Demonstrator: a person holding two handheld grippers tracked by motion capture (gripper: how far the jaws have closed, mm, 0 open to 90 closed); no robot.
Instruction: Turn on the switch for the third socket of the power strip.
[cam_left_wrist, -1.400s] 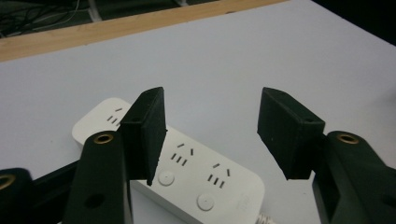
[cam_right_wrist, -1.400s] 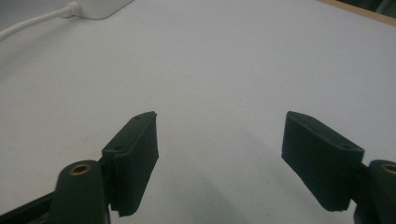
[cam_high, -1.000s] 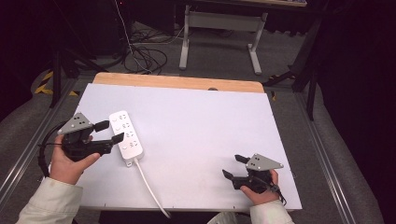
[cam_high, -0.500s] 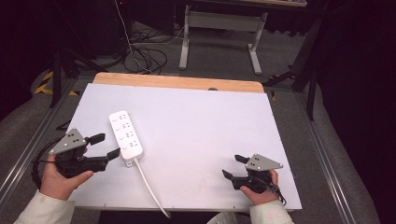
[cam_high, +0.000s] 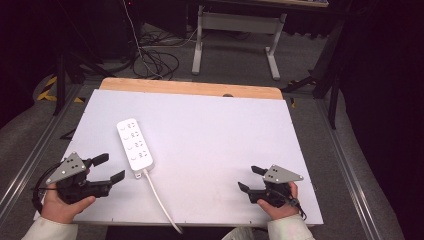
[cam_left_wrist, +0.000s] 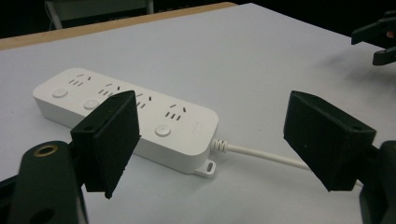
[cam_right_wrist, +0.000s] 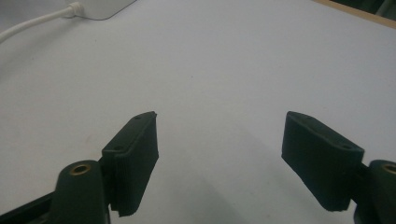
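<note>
Here, a white four-outlet power strip (cam_high: 134, 143) lay flat on the left half of the white table (cam_high: 215, 130), its outlets facing up and its white cord (cam_high: 160, 202) trailing off the near edge toward the person. The left gripper (cam_high: 107, 169) hovered just beside the strip's cord end, jaws spread wide and holding nothing — a stance that, by the look of it, kept the strip squarely in its line of approach. In the left gripper view the strip (cam_left_wrist: 126, 116) sat between and beyond the two black pads (cam_left_wrist: 112, 140), with the cord's strain relief (cam_left_wrist: 218, 145) close to the gap, apparently the easiest place to take hold. The right gripper (cam_high: 251, 179) rested well apart at the table's near right corner, its jaws likewise wide open and empty over bare tabletop — seemingly parked clear of the work. From the right gripper view, a corner of the strip (cam_right_wrist: 100, 7) and its cord (cam_right_wrist: 32, 23) showed far off at the top left.
</note>
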